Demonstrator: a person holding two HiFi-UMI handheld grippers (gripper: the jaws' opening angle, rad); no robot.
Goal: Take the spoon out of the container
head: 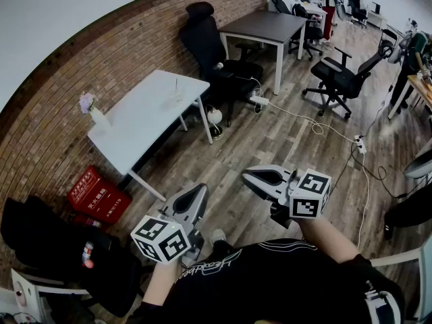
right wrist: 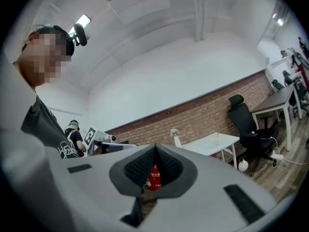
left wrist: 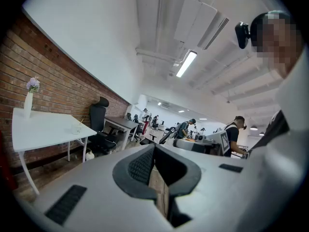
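one white rectangular desk [head: 145,117], upper left of the head view. on it: one small clear container [head: 177,97] with one thin spoon [head: 177,86] standing in it; one white vase of purple flowers [head: 93,111]. two tongs, lower centre, well apart from the desk: left tongs [head: 200,188] pressed together, holding nothing; right tongs [head: 247,175] pressed together, holding nothing.

An open-plan office is stretching away: black swivel chairs [head: 214,42] are standing at desks [head: 264,24] along a brick wall [head: 81,73], people [left wrist: 235,132] are working at the far end.
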